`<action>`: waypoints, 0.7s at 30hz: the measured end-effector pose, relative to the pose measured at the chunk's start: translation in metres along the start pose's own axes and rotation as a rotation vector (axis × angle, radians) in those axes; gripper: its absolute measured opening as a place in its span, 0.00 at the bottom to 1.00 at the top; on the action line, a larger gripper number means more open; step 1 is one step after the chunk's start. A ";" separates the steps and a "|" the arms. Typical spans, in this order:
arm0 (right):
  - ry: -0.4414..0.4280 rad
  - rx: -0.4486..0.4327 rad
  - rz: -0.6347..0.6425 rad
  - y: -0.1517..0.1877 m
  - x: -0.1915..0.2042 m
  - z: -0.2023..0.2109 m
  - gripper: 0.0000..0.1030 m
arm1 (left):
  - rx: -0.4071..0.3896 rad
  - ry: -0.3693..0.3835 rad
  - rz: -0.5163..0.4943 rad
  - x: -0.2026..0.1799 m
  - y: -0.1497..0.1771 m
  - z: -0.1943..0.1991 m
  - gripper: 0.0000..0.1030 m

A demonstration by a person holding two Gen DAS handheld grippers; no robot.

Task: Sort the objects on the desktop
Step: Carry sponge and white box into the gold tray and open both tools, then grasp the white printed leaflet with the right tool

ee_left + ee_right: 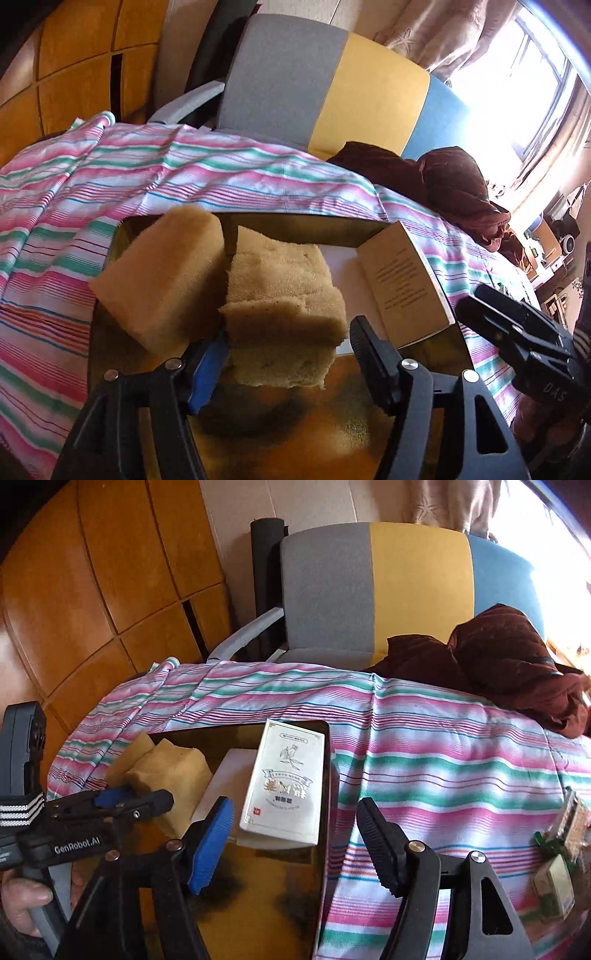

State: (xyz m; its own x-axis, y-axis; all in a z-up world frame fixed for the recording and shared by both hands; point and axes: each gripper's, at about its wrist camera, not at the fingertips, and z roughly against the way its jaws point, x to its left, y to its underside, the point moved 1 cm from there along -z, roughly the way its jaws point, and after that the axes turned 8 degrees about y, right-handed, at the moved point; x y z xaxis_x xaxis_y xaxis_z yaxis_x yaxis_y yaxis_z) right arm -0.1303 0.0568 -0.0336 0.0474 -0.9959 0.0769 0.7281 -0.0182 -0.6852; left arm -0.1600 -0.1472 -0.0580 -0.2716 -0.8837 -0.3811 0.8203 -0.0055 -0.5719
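Note:
A dark glossy tray (295,218) lies on the striped cloth. Two tan sponges stand in it: one (162,280) leans at the left, the other (284,306) sits between the fingers of my left gripper (290,363). That gripper is open, its blue pad touching the sponge's left side. A white printed box (402,280) rests on a flat white slab at the tray's right. In the right wrist view, my right gripper (293,843) is open and empty over the tray's right rim (327,812), just short of the white box (284,779). There the left gripper (136,799) is by the sponge (173,771).
A pink, green and white striped cloth (443,760) covers the table. A brown garment (509,664) lies at the far right before a grey, yellow and blue chair (369,590). Small green and tan packets (557,867) sit at the right edge. A hand (22,897) holds the left gripper.

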 end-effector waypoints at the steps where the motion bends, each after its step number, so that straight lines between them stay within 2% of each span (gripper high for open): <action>1: -0.005 -0.007 -0.016 0.006 -0.006 0.006 0.68 | -0.013 -0.007 -0.002 -0.001 0.001 0.005 0.65; 4: 0.014 -0.037 -0.062 0.027 -0.028 0.026 0.73 | -0.063 -0.011 -0.019 -0.009 0.007 0.022 0.65; 6: 0.040 -0.047 -0.104 0.046 -0.048 0.039 0.76 | -0.092 0.019 -0.042 -0.019 0.014 0.033 0.65; 11: 0.209 -0.046 -0.188 0.094 -0.109 0.077 0.78 | -0.119 0.160 -0.159 -0.069 0.039 0.052 0.66; 15: 0.350 -0.050 -0.259 0.132 -0.158 0.111 0.83 | -0.078 0.284 -0.274 -0.121 0.063 0.049 0.66; 18: 0.485 -0.073 -0.320 0.156 -0.194 0.146 0.84 | -0.015 0.360 -0.356 -0.160 0.085 0.037 0.66; 21: 0.625 -0.105 -0.372 0.172 -0.225 0.181 0.89 | 0.050 0.417 -0.408 -0.191 0.105 0.022 0.66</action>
State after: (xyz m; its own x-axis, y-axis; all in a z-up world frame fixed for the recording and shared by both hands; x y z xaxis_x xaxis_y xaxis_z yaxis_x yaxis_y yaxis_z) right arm 0.1080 0.2940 -0.0378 -0.6116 -0.7863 -0.0879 0.5493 -0.3421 -0.7624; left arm -0.0110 0.0101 -0.0290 -0.7374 -0.5468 -0.3966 0.6278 -0.3380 -0.7012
